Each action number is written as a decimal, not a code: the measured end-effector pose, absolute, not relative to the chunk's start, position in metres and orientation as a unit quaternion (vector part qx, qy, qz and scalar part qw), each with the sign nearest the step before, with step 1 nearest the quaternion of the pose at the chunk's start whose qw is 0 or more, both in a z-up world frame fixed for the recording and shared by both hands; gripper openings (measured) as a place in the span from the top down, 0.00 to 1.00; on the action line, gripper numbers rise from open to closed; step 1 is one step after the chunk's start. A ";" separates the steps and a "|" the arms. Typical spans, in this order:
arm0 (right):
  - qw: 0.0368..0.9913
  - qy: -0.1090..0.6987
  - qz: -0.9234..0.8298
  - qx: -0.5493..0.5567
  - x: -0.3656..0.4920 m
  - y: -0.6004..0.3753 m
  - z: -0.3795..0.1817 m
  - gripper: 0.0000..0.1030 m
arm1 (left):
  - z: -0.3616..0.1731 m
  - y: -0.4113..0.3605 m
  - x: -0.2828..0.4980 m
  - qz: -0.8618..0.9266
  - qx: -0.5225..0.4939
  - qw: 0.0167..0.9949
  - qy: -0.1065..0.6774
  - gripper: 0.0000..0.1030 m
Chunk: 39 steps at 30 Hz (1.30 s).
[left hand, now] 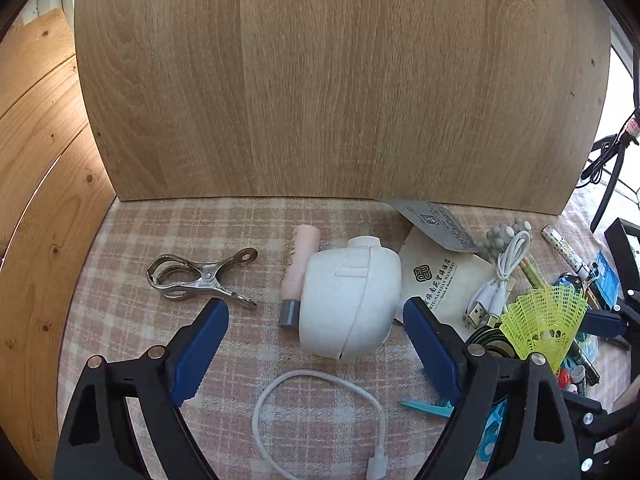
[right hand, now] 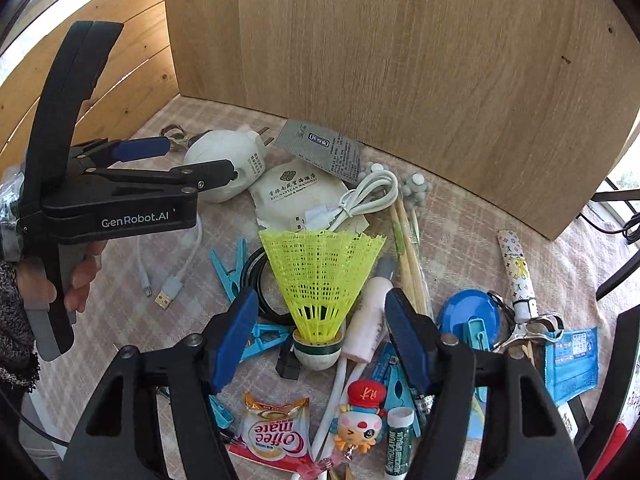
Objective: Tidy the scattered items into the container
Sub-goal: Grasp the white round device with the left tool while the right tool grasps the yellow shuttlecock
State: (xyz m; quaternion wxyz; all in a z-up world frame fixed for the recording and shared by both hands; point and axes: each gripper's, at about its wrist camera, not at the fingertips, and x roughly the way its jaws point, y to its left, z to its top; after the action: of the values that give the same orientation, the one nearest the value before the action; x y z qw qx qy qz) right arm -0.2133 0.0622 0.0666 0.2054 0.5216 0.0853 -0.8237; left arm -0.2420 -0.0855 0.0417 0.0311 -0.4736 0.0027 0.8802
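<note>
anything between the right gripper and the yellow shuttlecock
Nothing visible. The yellow shuttlecock stands cork-down directly between the right gripper's open blue pads, with a clear gap on each side. A pink tube leans close beside the cork, so it might get nudged.

Shuttlecock (right hand: 320, 280) stands right of charger (right hand: 224, 168), before the cable (right hand: 360, 196).

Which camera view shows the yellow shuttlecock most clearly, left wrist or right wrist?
The right wrist view shows it best: the yellow shuttlecock lies whole in the middle of the picture, skirt and cork base both visible. In the left wrist view only its skirt shows near the right edge, partly behind the gripper finger.
</note>
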 end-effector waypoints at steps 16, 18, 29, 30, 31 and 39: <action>0.223 0.027 -0.829 0.513 -0.211 0.091 0.081 0.71 | 0.046 -0.068 -0.233 0.879 -0.474 0.040 -0.010 0.59; 0.228 0.018 -0.830 0.508 -0.208 0.098 0.088 0.71 | 0.050 -0.069 -0.226 0.882 -0.470 0.040 -0.016 0.59; 0.223 -0.031 -0.840 0.494 -0.171 0.142 0.116 0.71 | 0.096 -0.066 -0.171 0.897 -0.436 0.063 -0.034 0.59; 0.219 -0.033 -0.843 0.491 -0.166 0.148 0.121 0.71 | 0.103 -0.060 -0.165 0.898 -0.433 0.068 -0.031 0.59; 0.214 -0.036 -0.845 0.488 -0.159 0.155 0.125 0.71 | 0.110 -0.052 -0.160 0.900 -0.429 0.075 -0.027 0.59; 0.141 -0.085 -0.870 0.465 -0.105 0.265 0.154 0.71 | 0.146 0.052 -0.126 0.895 -0.409 0.181 0.008 0.59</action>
State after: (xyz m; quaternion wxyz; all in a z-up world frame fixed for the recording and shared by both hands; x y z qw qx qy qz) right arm -0.1051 0.2651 0.1536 0.1410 0.4649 -0.0852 -0.8699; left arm -0.1262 0.0523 0.1457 0.1805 -0.4089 0.0077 0.8945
